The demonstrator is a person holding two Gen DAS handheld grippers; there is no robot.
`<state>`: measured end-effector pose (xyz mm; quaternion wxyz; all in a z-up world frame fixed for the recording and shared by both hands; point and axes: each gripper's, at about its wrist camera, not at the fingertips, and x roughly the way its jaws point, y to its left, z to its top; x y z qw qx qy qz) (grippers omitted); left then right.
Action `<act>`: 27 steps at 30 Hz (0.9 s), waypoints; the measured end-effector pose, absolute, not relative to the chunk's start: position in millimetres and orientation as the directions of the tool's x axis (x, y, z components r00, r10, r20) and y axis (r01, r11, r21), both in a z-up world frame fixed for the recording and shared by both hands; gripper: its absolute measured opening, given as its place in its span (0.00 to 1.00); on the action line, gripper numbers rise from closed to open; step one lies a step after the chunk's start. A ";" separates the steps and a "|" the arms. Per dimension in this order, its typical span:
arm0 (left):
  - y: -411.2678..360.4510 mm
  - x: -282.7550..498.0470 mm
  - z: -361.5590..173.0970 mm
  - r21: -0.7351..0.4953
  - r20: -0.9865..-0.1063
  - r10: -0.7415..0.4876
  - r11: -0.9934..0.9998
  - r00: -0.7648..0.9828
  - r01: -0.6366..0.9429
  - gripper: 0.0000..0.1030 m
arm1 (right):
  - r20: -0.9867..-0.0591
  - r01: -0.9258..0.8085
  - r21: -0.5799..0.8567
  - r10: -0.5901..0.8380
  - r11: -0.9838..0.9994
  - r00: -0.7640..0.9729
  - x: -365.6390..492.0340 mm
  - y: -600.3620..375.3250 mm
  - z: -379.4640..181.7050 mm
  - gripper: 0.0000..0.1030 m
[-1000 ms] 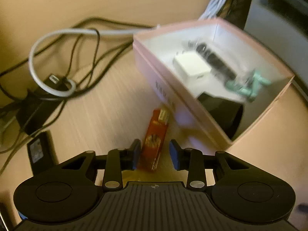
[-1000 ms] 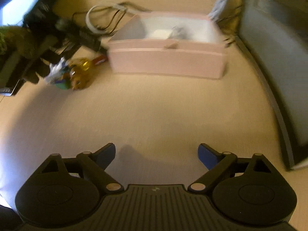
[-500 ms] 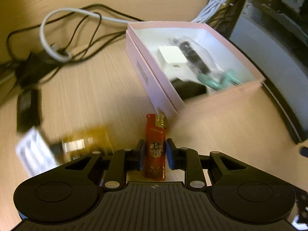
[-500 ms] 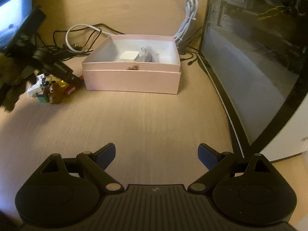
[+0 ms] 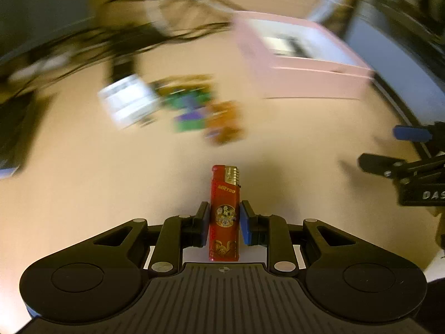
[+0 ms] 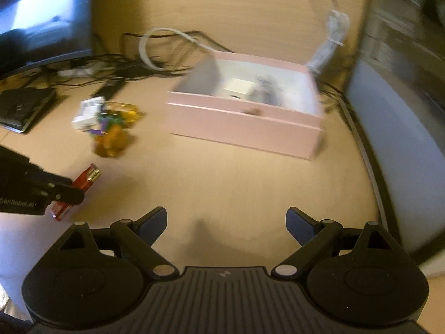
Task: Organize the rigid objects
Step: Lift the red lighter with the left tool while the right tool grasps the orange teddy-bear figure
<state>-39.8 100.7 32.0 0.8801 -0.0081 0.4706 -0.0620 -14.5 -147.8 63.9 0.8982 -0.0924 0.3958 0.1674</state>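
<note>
- Gripping a red lighter (image 5: pixel 224 217) between its blue pads, the left gripper (image 5: pixel 224 218) holds it lengthwise along the fingers, metal top pointing forward, above the desk (image 5: pixel 292 144).
- Print on the lighter reads roughly "METRO"; the gold emblem beneath cannot be read.
- "DAS…" shows on the right gripper's body at the left view's edge, cut off; "GenRobot AI" shows on the left gripper's body in the right view.
- The right gripper (image 6: pixel 225 224) hangs with fingers wide apart, nothing between them, over bare desk.
- A pink box (image 6: pixel 244 122) stands open ahead, a white block and a grey blurred item inside.
- Small items (image 6: pixel 107 123) left of the box are smeared by blur.
- Cables (image 6: pixel 155 53) lie behind.
</note>
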 end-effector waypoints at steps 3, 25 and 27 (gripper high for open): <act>125.5 -53.4 27.5 -0.058 -0.840 -0.038 0.998 0.541 -0.020 0.26 | -0.736 -0.457 -0.029 0.291 0.889 0.612 -5.9 -124.1 65.5 0.91; 156.9 -91.1 23.6 -0.156 -0.803 -0.028 0.974 0.596 -0.163 0.27 | -0.745 -0.666 0.009 0.449 0.746 0.493 47.7 -12.7 44.9 0.44; 153.9 -87.4 23.7 -0.141 -0.805 -0.031 0.980 0.592 -0.139 0.27 | -0.733 -0.664 0.001 0.452 0.748 0.508 38.2 -20.9 56.1 0.44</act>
